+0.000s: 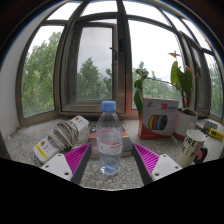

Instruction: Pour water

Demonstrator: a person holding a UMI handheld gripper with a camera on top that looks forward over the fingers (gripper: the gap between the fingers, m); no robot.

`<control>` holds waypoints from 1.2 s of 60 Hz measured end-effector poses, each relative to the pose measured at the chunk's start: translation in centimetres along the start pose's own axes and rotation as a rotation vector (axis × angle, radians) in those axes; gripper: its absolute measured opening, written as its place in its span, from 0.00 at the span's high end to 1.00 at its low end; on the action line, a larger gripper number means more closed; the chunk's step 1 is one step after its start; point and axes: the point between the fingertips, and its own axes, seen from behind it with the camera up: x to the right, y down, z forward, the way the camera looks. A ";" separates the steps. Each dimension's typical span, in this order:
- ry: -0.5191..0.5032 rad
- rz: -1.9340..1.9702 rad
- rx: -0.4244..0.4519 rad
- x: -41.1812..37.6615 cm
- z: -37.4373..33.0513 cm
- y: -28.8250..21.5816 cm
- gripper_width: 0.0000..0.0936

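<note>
A clear plastic water bottle (109, 140) with a blue cap and a white label stands upright on the speckled stone windowsill (110, 178). It stands between my fingers, with a small gap at each side. My gripper (110, 160) is open, its magenta pads (76, 158) flanking the lower part of the bottle. A white mug (193, 148) with red lettering stands on the sill to the right, beyond the right finger.
A crumpled printed packet (60, 138) lies to the left of the bottle. A colourful box (158, 118) and a potted plant (181, 85) stand at the back right. The window frame (122, 60) runs close behind the sill.
</note>
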 end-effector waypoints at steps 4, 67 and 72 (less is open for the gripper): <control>0.014 0.003 0.019 0.1 2.9 -0.8 0.11; -0.806 1.578 0.416 9.4 -9.8 -25.0 0.72; -0.871 1.869 0.405 13.4 -9.3 -24.4 0.72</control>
